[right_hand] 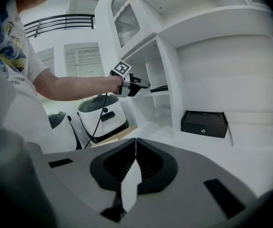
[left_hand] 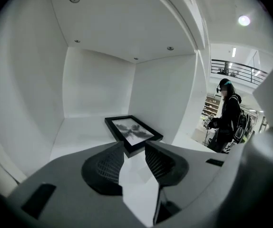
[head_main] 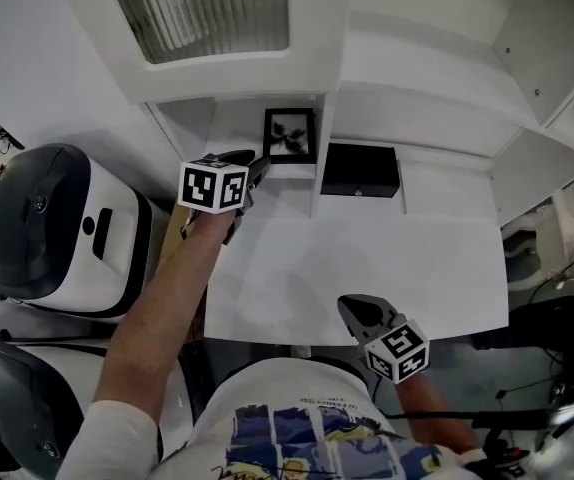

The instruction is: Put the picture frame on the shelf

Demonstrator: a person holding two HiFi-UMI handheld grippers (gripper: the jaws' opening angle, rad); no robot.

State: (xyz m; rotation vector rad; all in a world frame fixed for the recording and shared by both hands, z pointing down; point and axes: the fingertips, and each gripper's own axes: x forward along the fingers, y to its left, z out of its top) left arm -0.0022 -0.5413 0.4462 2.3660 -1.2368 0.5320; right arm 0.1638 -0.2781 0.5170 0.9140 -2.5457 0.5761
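Picture frame [left_hand: 132,131]: lies flat on the floor of the narrow left compartment of the shelf [left_hand: 79,132]; black rectangular moulding, pale print with a dark winged figure.
Left gripper [left_hand: 134,148]: released; ribbed dark pads stand apart and press on nothing, with the near corner of the frame just at their tips.
Right gripper [right_hand: 135,144]: clenched, pads together with nothing between them; held low over the front edge of the table [head_main: 367,258], well apart from the frame.
Divider [head_main: 319,158]: upright white panel just beside the frame, between it and the next bay.
Box [right_hand: 204,123]: black, flat and rectangular, matte, in that next bay.
Shelf surfaces: smooth white panels with screw heads in the ceiling.
Left of table: two rounded white-and-black machines [head_main: 52,228].
Background: a person [left_hand: 227,118] in dark clothes stands beyond the shelf.
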